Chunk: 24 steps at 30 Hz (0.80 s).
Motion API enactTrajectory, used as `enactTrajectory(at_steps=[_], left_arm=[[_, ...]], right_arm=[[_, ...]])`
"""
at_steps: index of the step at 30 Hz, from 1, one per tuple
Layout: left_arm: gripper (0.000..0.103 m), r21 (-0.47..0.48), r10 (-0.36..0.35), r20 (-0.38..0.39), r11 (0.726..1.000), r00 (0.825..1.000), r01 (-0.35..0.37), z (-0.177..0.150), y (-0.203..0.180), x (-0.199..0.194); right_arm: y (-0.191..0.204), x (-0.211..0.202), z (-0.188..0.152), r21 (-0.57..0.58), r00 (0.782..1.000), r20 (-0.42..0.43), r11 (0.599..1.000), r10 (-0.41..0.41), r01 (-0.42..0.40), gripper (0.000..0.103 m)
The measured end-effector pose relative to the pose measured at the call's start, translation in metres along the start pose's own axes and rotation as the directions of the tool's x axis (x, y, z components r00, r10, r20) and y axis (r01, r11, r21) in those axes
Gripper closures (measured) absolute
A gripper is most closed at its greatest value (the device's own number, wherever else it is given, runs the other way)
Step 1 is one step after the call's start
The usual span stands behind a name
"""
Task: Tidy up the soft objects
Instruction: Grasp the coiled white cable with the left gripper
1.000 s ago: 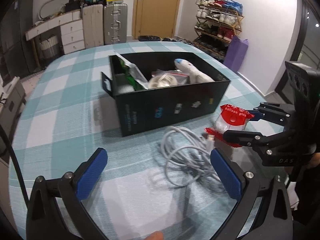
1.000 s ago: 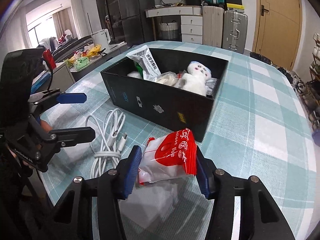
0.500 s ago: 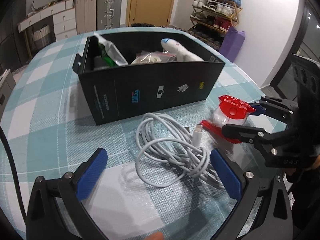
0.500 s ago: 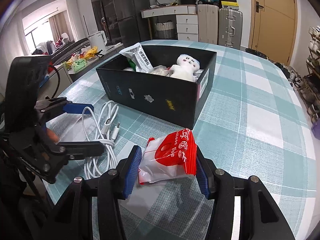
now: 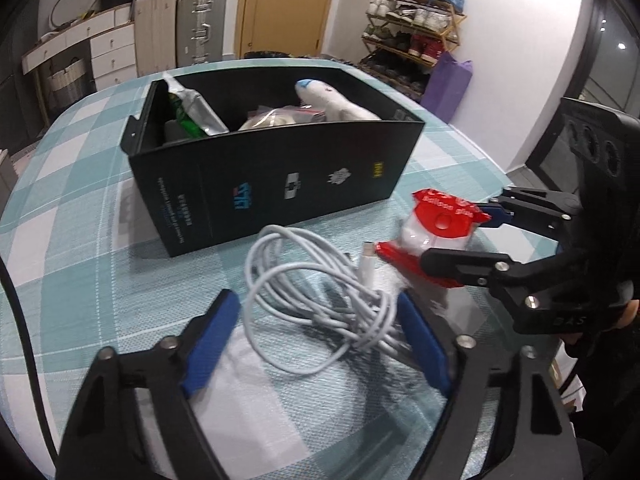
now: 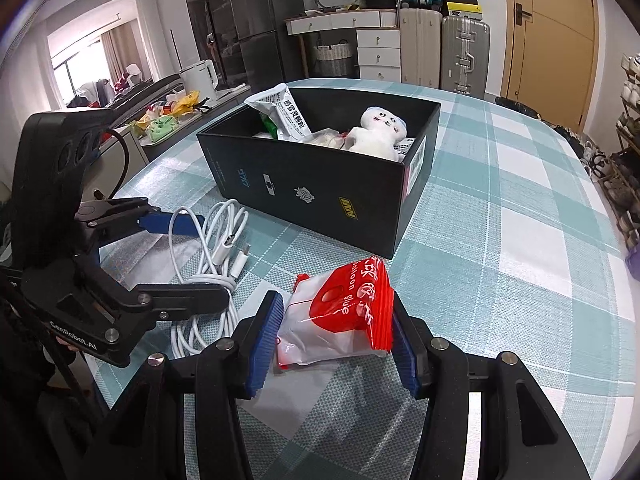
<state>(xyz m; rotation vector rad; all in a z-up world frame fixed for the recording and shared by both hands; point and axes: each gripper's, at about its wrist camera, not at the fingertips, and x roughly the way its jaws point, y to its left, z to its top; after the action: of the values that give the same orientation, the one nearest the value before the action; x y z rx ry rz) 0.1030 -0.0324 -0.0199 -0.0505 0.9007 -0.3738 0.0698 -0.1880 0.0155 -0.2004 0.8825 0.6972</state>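
A coiled white cable (image 5: pixel 320 300) lies on the checked tablecloth in front of a black box (image 5: pixel 280 176). My left gripper (image 5: pixel 318 312) straddles the coil and its jaws are closing; the right pad (image 5: pixel 424 344) touches the loops while the left pad (image 5: pixel 212 340) stands just clear. My right gripper (image 6: pixel 334 340) is shut on a red and white packet (image 6: pixel 336 316), held low over the cloth to the right of the cable (image 6: pixel 212 248). The box (image 6: pixel 320 188) holds a white plush toy (image 6: pixel 376 132), a silver sachet (image 6: pixel 280 114) and other bags.
The round table's edge (image 5: pixel 492 168) curves close behind the box on the right. Suitcases (image 5: pixel 180 28), a chest of drawers (image 5: pixel 108 52), a door and a shoe rack (image 5: pixel 412 28) stand beyond. A counter with a kettle (image 6: pixel 200 76) is at the left.
My left gripper has come down closer to the cable and its jaws have narrowed around the coil. The right gripper still holds the packet in the same spot.
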Motion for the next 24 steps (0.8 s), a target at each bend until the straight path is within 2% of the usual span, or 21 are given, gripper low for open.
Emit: enactTrajectory(at_steps=[5,16,24], left_arm=[[0.047,-0.011,-0.038,0.016,0.999,0.999,0.038,0.000,0.002,-0.004],[0.054,-0.008,-0.054,0.034,0.998,0.998,0.055,-0.001,0.003,-0.011],[0.064,0.001,-0.061,0.052,0.998,0.997,0.061,-0.001,0.004,-0.017]], right_arm=[[0.000,0.001,0.000,0.000,1.000,0.000,1.000,0.000,0.000,0.051],[0.002,0.000,0.001,-0.006,1.000,0.005,1.000,-0.001,0.001,0.051],[0.005,-0.006,0.002,-0.017,1.000,0.025,1.000,-0.004,0.004,0.051]])
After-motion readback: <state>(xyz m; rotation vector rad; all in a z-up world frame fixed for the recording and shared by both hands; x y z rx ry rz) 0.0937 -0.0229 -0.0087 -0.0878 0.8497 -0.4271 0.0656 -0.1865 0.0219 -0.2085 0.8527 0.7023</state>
